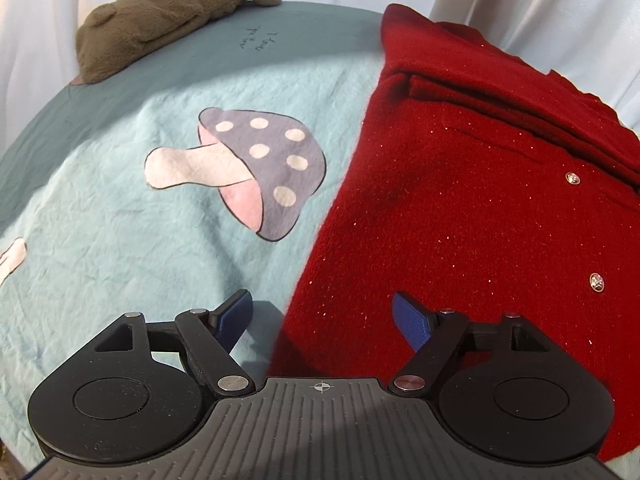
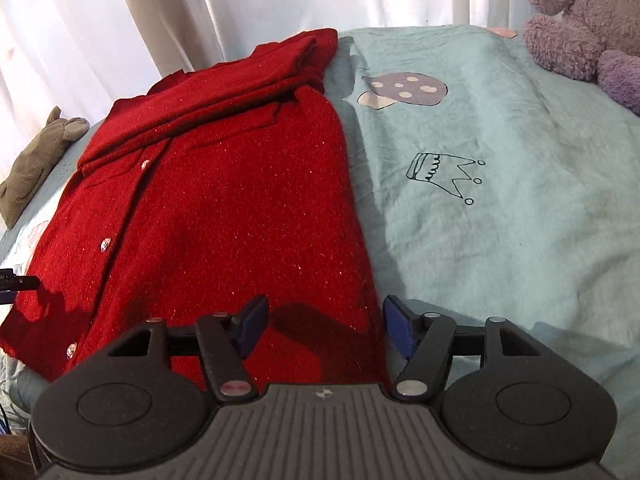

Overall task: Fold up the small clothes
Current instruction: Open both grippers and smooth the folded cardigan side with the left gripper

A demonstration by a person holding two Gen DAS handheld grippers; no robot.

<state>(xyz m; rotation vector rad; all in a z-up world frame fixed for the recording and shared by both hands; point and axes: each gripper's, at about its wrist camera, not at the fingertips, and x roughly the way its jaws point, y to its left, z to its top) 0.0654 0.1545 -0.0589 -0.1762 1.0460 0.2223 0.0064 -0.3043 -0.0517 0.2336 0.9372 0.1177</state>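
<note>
Ahead of both spread, empty jaws, the red cardigan (image 1: 472, 200) lies on the bed (image 1: 120, 220), sleeves apparently folded across its far end but body unfolded, its edges between each hand-held gripper's fingers; only the right hand-held gripper (image 2: 323, 326) sees the purple plush (image 2: 588, 24), the left hand-held gripper (image 1: 322, 322) the mushroom print's detail.

We see the cardigan (image 2: 224, 200) lying flat on the bed sheet (image 2: 500, 220), its sleeves folded across its far end. In the right wrist view, one plush toy (image 2: 36, 168) lies left of it at the bed's edge, and another plush toy (image 2: 588, 24) sits at the far right.
</note>
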